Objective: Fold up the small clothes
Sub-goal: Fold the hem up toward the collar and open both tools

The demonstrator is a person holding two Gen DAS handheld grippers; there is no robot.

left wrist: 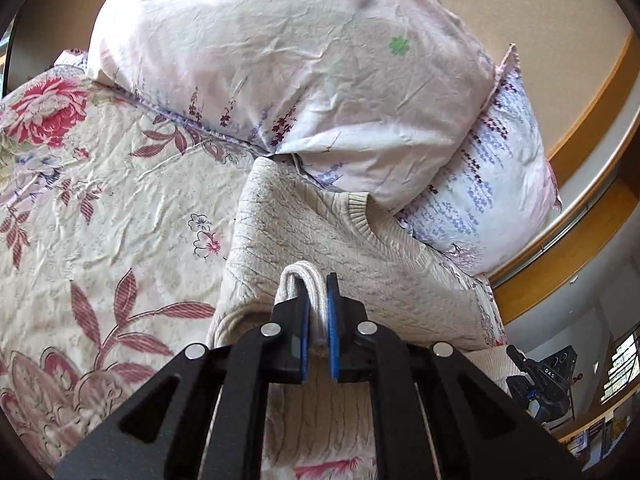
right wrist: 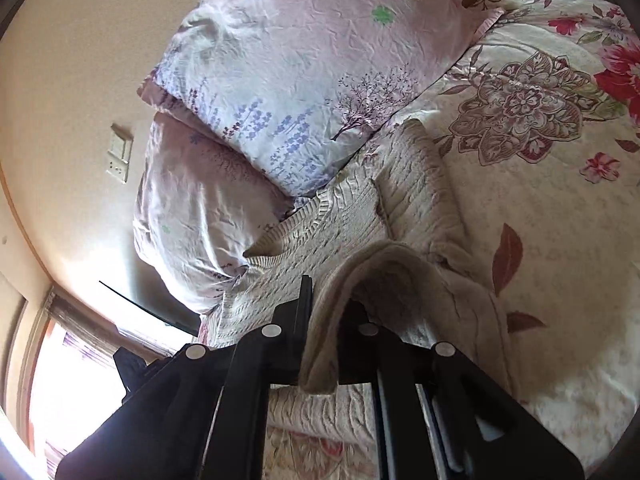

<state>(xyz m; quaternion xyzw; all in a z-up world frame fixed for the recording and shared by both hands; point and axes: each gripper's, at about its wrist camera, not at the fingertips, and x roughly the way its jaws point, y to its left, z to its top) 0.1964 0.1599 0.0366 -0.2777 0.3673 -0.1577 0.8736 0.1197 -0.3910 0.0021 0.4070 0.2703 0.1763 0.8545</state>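
A cream cable-knit sweater lies on the floral bedspread, its ribbed neckline against the pillows. My left gripper is shut on a ribbed edge of the sweater, which loops up between the blue pads. In the right wrist view the same sweater lies ahead. My right gripper is shut on a fold of the sweater's fabric, which drapes over and hides the right finger. Both grippers hold the near edge above the bed.
Two pale floral pillows are stacked at the head of the bed, also in the right wrist view. The floral bedspread spreads to the left. A wooden headboard rail and a wall socket are behind.
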